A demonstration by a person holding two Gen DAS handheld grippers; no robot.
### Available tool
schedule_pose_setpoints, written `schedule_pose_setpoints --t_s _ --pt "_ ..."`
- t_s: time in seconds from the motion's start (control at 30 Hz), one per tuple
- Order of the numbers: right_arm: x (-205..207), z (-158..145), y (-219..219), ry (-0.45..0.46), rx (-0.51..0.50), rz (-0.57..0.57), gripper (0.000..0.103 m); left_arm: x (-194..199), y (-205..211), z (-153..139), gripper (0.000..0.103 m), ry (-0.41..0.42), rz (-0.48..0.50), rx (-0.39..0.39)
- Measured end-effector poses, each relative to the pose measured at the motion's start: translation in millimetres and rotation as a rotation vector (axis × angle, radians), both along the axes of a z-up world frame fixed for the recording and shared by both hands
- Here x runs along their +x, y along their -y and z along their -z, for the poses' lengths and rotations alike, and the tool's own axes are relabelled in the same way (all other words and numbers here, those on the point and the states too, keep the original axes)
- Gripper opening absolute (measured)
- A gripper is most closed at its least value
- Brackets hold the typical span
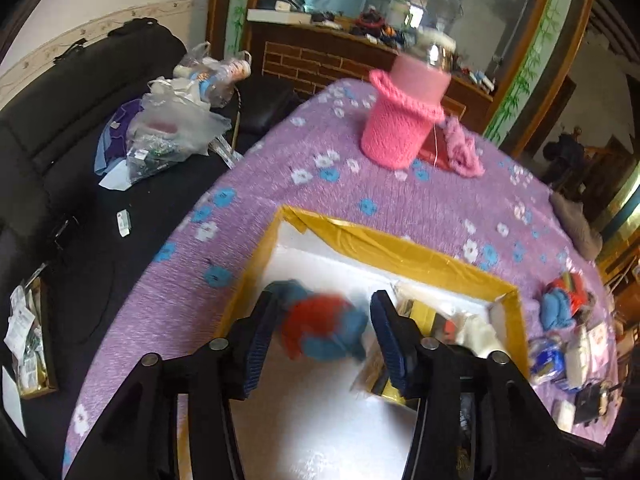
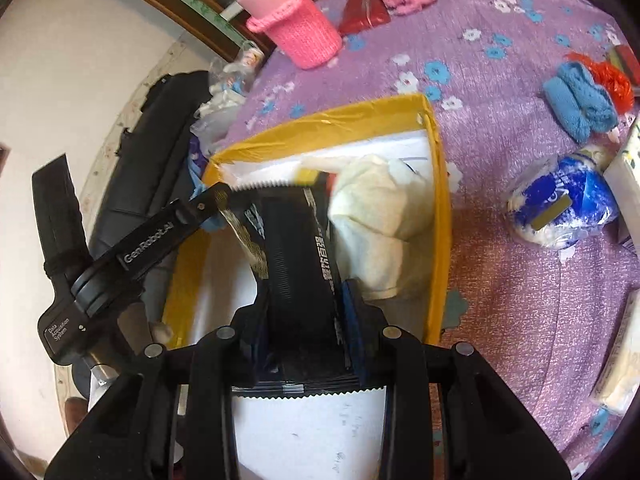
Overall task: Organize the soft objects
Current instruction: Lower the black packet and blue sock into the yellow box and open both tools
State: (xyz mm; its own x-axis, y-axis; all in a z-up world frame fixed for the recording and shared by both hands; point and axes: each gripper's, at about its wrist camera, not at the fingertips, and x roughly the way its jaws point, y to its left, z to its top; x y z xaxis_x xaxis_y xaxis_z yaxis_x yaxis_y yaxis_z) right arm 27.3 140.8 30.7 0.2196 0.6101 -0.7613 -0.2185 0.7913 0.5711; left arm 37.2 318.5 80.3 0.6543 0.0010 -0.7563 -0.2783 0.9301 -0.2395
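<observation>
1. My left gripper [image 1: 324,332] hung over the yellow-rimmed box [image 1: 400,248] with its jaws spread. The blurred red-and-blue knit bundle [image 1: 324,332] sat between them, low centre of the frame; I could not tell whether the pads touched it.
2. My right gripper [image 2: 304,308] was clamped on a black packet [image 2: 296,248] at centre, over the same box.
3. I judged the knit light, floppy and compressible, best pinched mid-bulk.
4. The packet looked thin, slick and crinkly, so gripping across its flat width suited it.
</observation>
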Motion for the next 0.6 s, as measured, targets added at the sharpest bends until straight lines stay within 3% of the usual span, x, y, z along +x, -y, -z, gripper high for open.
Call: schedule_pose_setpoints --t_s 0.1,0.5,0.6 --pt "-0.4 -11.2 -9.2 0.03 0.019 -0.017 0.031 -10.8 -3.3 -12.0 0.074 0.036 -0.015 0.02" --pt "4.5 7.4 -64.7 -0.037 -0.009 -0.117 0.031 -64.1 -14.8 -47.5 0.078 0.165 -0.059 -0.002" --pt "5.3 14.1 -77.0 -0.042 -0.059 -0.144 0.036 -75.9 -11.2 -49.3 0.079 0.169 -0.063 -0.014"
